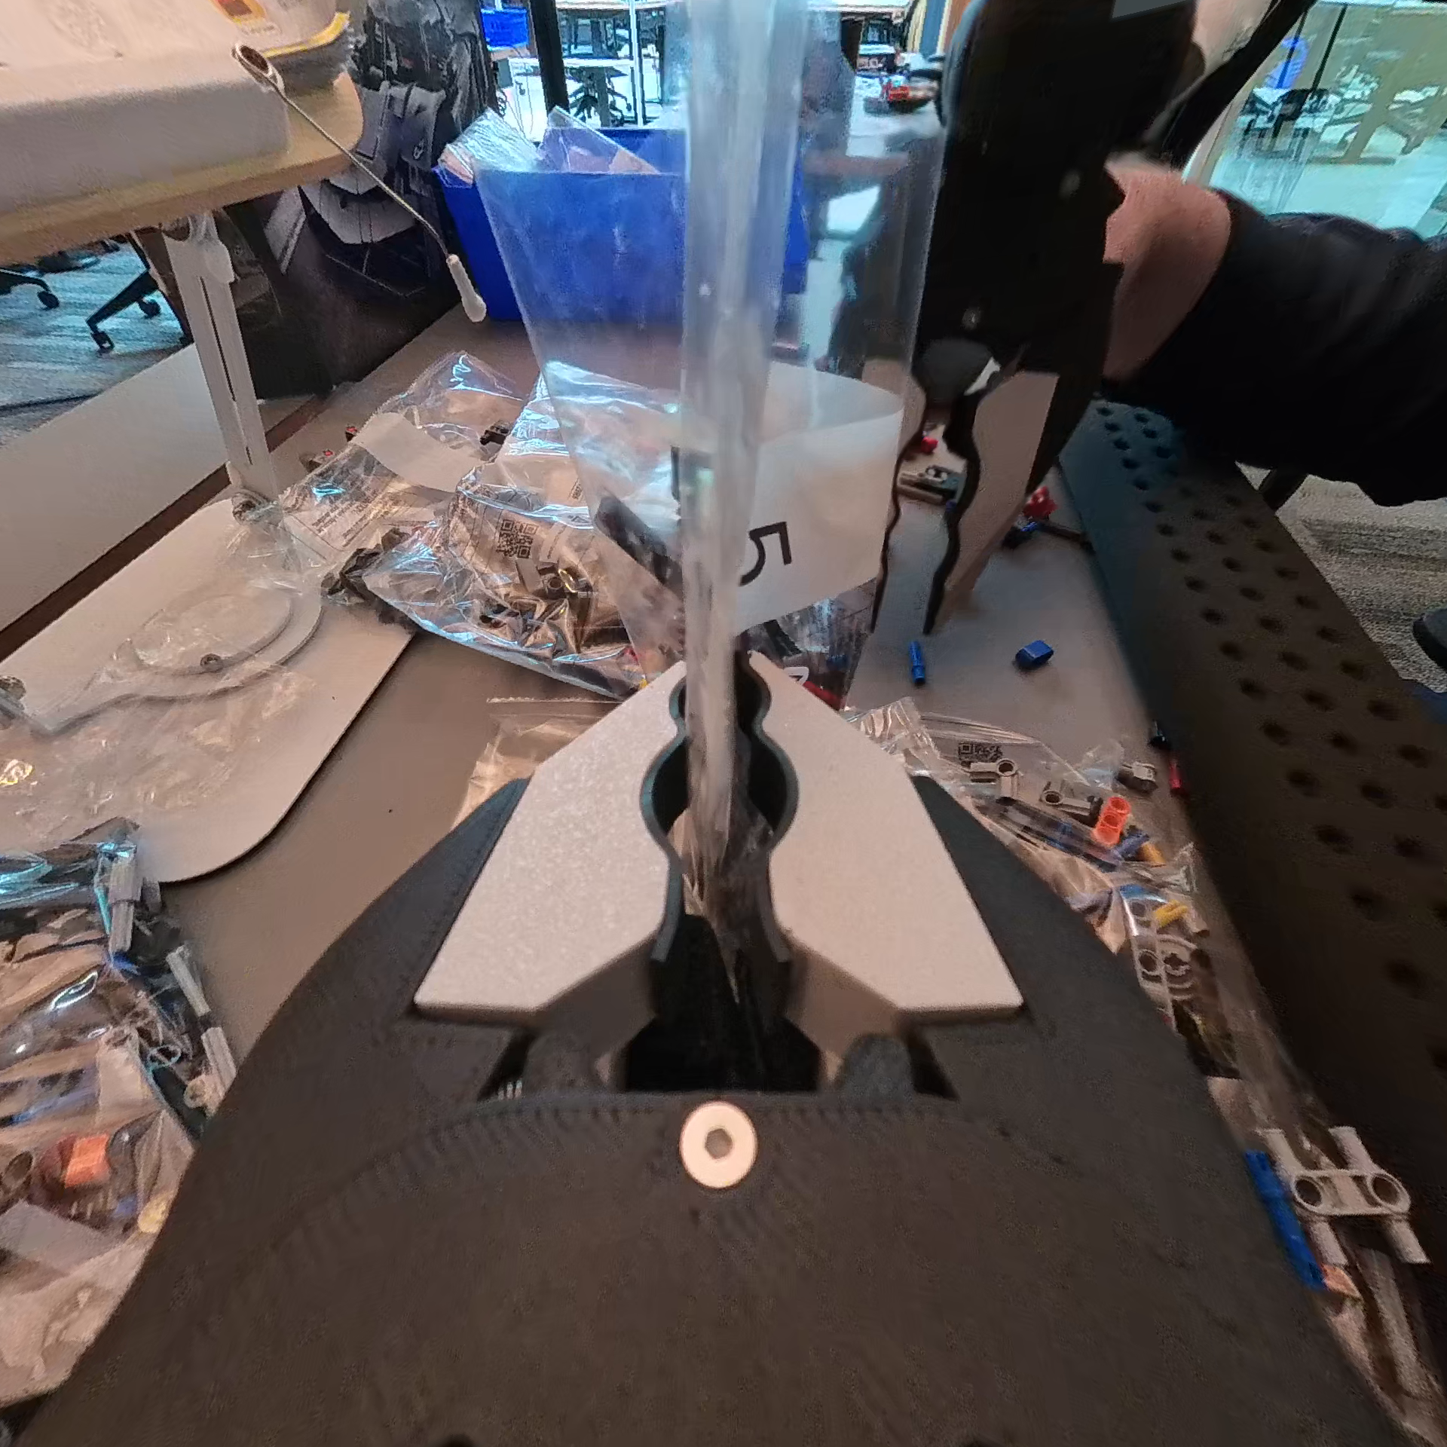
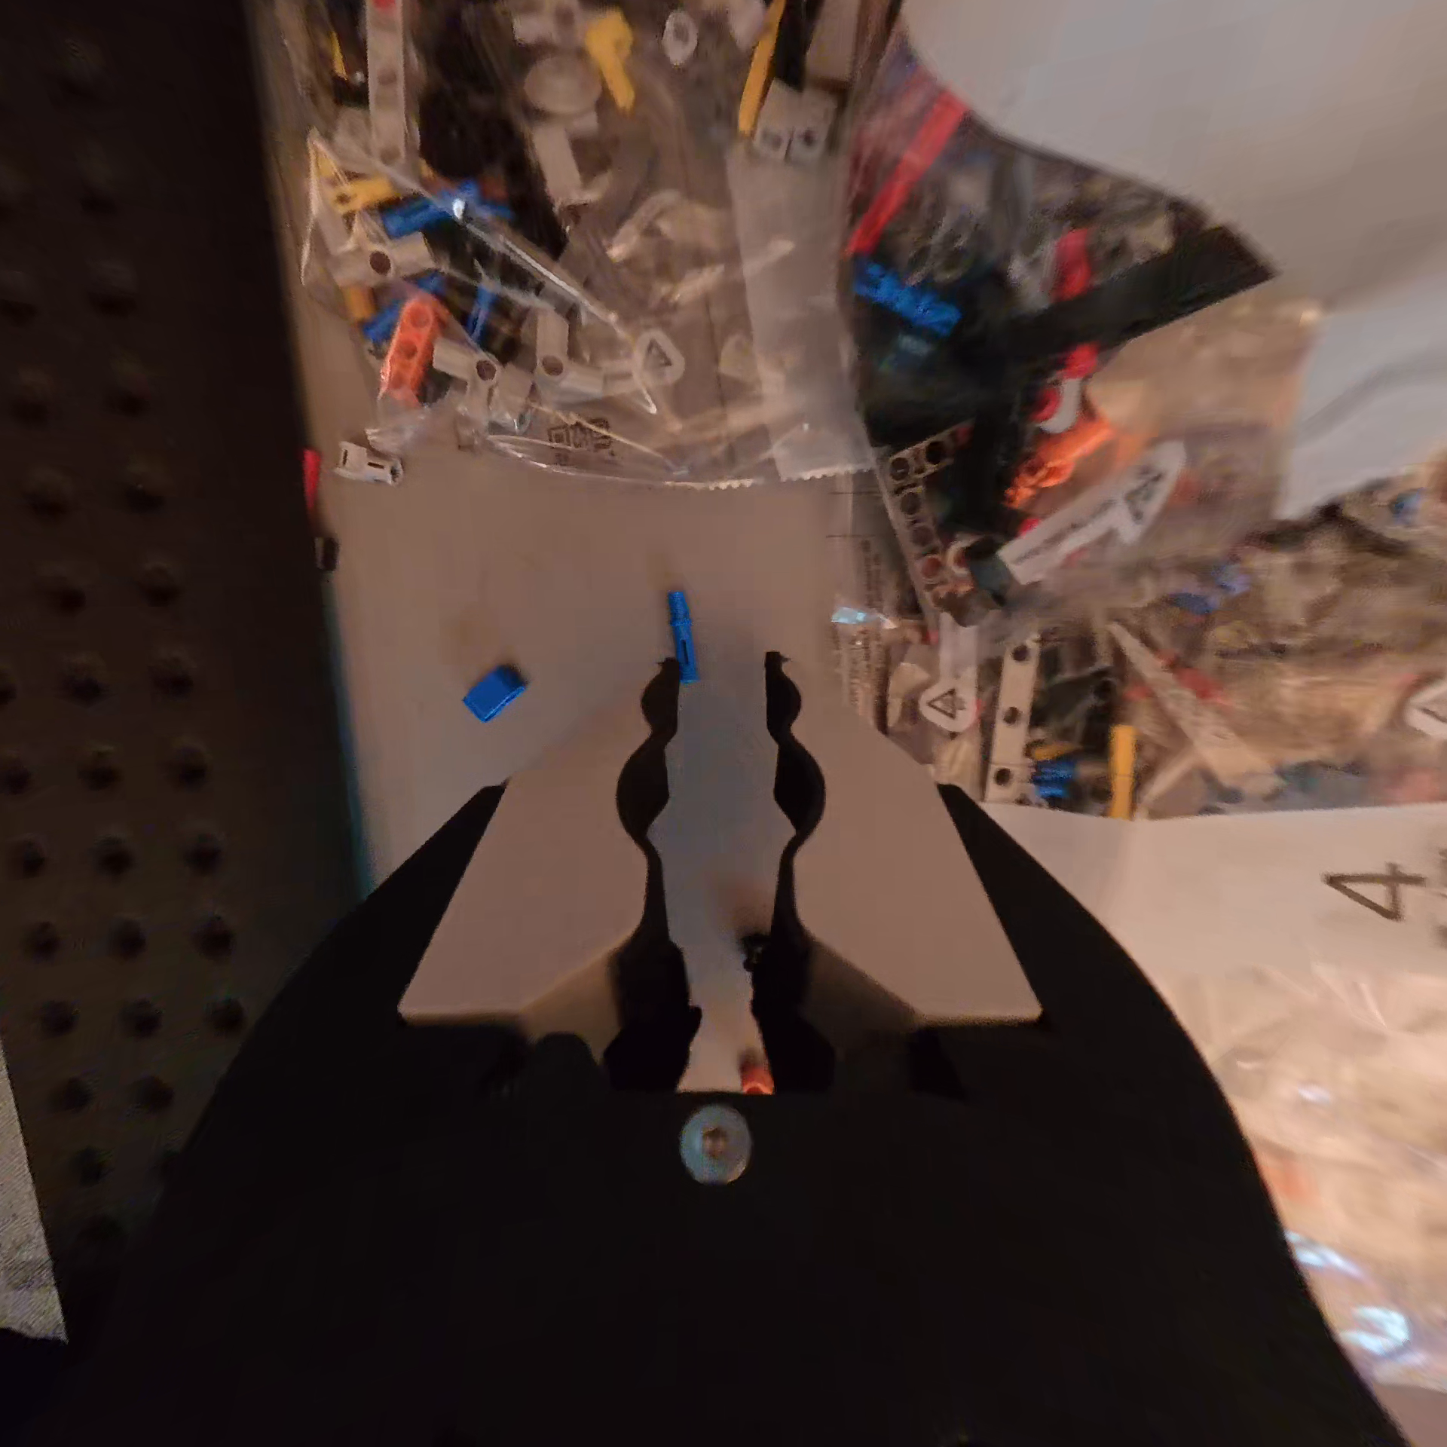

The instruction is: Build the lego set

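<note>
Left gripper point(image 1: 724, 689) is clamped tight on a clear plastic bag point(image 1: 705, 352), hoisting it up off the table point(image 1: 1010, 673) so it hangs tall in front of the lens, white label patch facing away toward the right. My read: it's held high and pinched at 1 edge so the pieces inside settle and the bag can be opened or emptied. Over on the other side, the right gripper point(image 2: 720, 665) hovers low over the tabletop, jaws apart, nothing between them. And look where it's aimed: a blue pin point(image 2: 681, 638) lies loose on the bare surface, touching distance from the left fingertip, just ahead of the gap. A small blue brick point(image 2: 495, 693) sits off to the left, near the edge of the dark perforated board point(image 2: 141, 548). More sealed parts bags point(image 2: 595, 258) are heaped beyond. Judging by that line-up, the pin is the next pick, needing a slight nudge leftward to centre it.
</note>
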`<action>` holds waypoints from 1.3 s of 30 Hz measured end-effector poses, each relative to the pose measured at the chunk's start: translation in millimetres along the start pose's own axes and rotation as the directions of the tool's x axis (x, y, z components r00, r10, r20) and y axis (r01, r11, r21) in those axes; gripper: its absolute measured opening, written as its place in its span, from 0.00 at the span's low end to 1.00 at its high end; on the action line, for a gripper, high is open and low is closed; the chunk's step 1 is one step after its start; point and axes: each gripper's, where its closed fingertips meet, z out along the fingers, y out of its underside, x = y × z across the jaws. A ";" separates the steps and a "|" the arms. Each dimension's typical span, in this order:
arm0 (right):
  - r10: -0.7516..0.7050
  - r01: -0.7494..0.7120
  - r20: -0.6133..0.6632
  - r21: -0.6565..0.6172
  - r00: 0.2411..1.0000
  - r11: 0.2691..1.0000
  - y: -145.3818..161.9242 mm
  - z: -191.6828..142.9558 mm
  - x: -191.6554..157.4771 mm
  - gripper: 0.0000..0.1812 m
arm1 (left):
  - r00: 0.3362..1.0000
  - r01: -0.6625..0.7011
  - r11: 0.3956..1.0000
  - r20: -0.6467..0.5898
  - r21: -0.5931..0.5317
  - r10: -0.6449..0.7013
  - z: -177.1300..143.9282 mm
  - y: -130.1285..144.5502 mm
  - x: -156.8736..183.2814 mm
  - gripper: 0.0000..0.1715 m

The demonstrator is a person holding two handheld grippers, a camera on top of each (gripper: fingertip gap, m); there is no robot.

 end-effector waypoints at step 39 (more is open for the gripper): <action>0.022 -0.009 -0.059 0.219 0.998 0.976 -50.3 -80.5 -3.9 0.12 | 1.000 0.007 0.999 -0.009 0.038 -0.006 -3.8 -7.3 0.6 0.03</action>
